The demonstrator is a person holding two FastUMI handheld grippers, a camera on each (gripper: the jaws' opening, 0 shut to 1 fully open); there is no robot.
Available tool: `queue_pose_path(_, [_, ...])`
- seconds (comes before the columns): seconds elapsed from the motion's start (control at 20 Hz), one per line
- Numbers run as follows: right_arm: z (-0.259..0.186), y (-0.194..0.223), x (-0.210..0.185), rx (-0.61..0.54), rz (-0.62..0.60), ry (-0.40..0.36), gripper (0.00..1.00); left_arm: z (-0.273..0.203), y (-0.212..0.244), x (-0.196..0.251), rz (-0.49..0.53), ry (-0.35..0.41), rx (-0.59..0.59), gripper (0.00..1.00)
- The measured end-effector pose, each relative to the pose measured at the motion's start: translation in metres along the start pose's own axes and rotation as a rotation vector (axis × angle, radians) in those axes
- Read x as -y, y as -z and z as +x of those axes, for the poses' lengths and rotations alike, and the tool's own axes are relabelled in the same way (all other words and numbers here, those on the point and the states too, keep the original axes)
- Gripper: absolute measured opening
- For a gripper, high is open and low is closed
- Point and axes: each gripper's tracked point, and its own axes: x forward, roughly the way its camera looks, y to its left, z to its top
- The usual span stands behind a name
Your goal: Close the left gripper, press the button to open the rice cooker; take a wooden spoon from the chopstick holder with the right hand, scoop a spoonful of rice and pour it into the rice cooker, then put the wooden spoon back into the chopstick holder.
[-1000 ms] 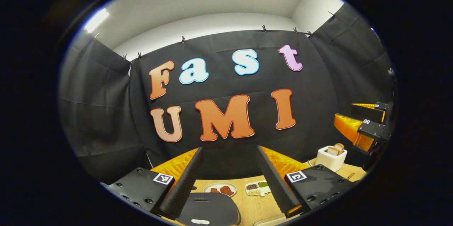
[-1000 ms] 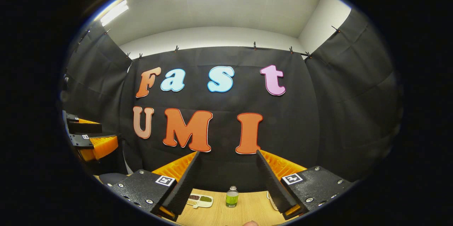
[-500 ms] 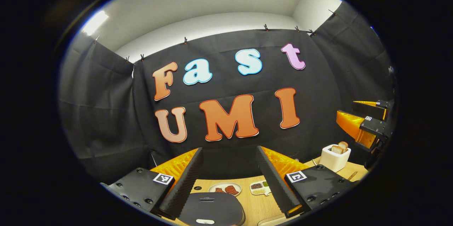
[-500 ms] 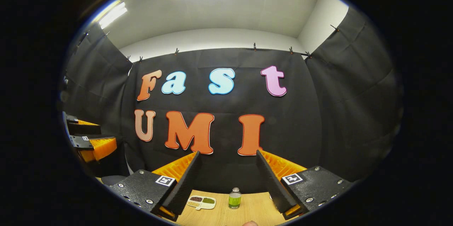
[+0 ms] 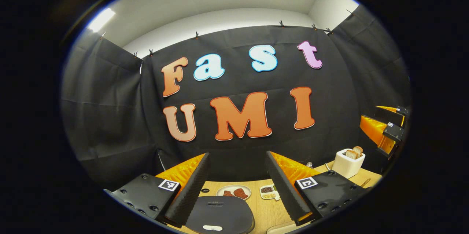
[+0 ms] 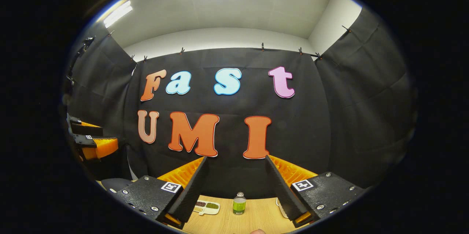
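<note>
The dark rice cooker (image 5: 219,218) sits on the wooden table, lid shut.

The rice cooker (image 5: 219,218) is cut off by the left gripper view's lower edge and partly covered by a finger (image 5: 188,192), while the divided dish's (image 6: 206,207) contents are too small to be told.

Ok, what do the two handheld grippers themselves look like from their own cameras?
The left gripper and the right gripper look the same: two long tapering fingers with finely ribbed inner faces, backed by orange ridged plastic, on black textured blocks with round screws. Each block carries a small square black-and-white marker.
</note>
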Motion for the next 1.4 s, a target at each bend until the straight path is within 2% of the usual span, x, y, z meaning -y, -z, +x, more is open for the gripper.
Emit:
queue_pose_path(0.1, [0.001, 0.004, 0.001, -0.005, 0.004, 0.0, 0.94, 0.001, 0.002, 0.002, -0.007, 0.004, -0.009, 1.0])
queue_pose_path(0.15, [0.002, 0.004, 0.002, -0.006, 0.006, 0.001, 0.99, 0.002, 0.004, 0.002, -0.01, 0.003, -0.013, 0.96])
queue_pose_path(0.3, [0.003, 0.006, 0.001, -0.006, 0.008, -0.005, 0.99, 0.004, 0.013, 0.003, -0.017, 0.002, -0.041, 0.9])
queue_pose_path(0.35, [0.003, 0.006, 0.0, -0.006, 0.007, -0.009, 0.99, 0.004, 0.016, 0.005, -0.021, 0.006, -0.054, 0.78])
queue_pose_path(0.4, [0.004, 0.006, 0.0, -0.008, 0.005, -0.012, 0.94, 0.005, 0.019, 0.007, -0.024, 0.009, -0.067, 0.66])
queue_pose_path(0.45, [0.004, 0.007, 0.0, -0.009, 0.004, -0.013, 0.99, 0.006, 0.023, 0.006, -0.025, 0.003, -0.079, 0.53])
queue_pose_path(0.5, [0.003, 0.008, 0.001, -0.011, 0.004, -0.014, 0.94, 0.006, 0.026, 0.004, -0.025, -0.014, -0.09, 0.4])
queue_pose_path(0.55, [0.003, 0.009, 0.003, -0.013, 0.005, -0.013, 0.94, 0.007, 0.029, 0.002, -0.023, -0.017, -0.104, 0.18])
queue_pose_path(0.6, [0.004, 0.008, 0.003, -0.013, 0.007, -0.01, 0.94, 0.008, 0.032, 0.004, -0.022, -0.019, -0.119, 0.08])
queue_pose_path(0.65, [0.003, 0.01, 0.005, -0.014, 0.01, -0.007, 0.94, 0.01, 0.035, 0.004, -0.017, -0.022, -0.137, 0.02])
queue_pose_path(0.7, [0.003, 0.011, 0.005, -0.016, 0.013, -0.006, 0.94, 0.011, 0.041, 0.003, -0.012, -0.029, -0.157, 0.06])
queue_pose_path(0.75, [0.004, 0.012, 0.006, -0.018, 0.015, -0.003, 0.99, 0.013, 0.048, 0.002, -0.006, -0.031, -0.19, 0.09])
queue_pose_path(0.95, [0.004, 0.012, 0.009, -0.017, 0.011, -0.001, 0.99, 0.018, 0.09, 0.0, -0.034, -0.012, -0.395, 0.11])
queue_pose_path(1.0, [0.003, 0.011, 0.01, -0.015, 0.01, 0.0, 0.94, 0.017, 0.103, -0.005, -0.023, -0.02, -0.469, 0.11])
queue_pose_path(1.1, [0.001, 0.013, 0.011, -0.017, 0.01, 0.004, 0.94, 0.014, 0.132, -0.016, -0.014, -0.04, -0.58, 0.11])
queue_pose_path(1.15, [0.0, 0.014, 0.012, -0.023, 0.012, 0.004, 0.94, 0.014, 0.142, -0.021, -0.022, -0.045, -0.628, 0.11])
queue_pose_path(1.2, [-0.002, 0.017, 0.013, -0.032, 0.011, 0.005, 0.99, 0.014, 0.151, -0.026, -0.032, -0.05, -0.672, 0.11])
queue_pose_path(1.25, [-0.002, 0.018, 0.015, -0.04, 0.007, 0.009, 0.99, 0.014, 0.161, -0.032, -0.045, -0.056, -0.717, 0.11])
queue_pose_path(1.3, [-0.002, 0.019, 0.017, -0.043, 0.002, 0.015, 0.94, 0.012, 0.169, -0.038, -0.068, -0.061, -0.765, 0.11])
queue_pose_path(1.4, [-0.005, 0.019, 0.023, -0.042, -0.001, 0.027, 0.94, 0.006, 0.19, -0.043, -0.127, -0.069, -0.867, 0.11])
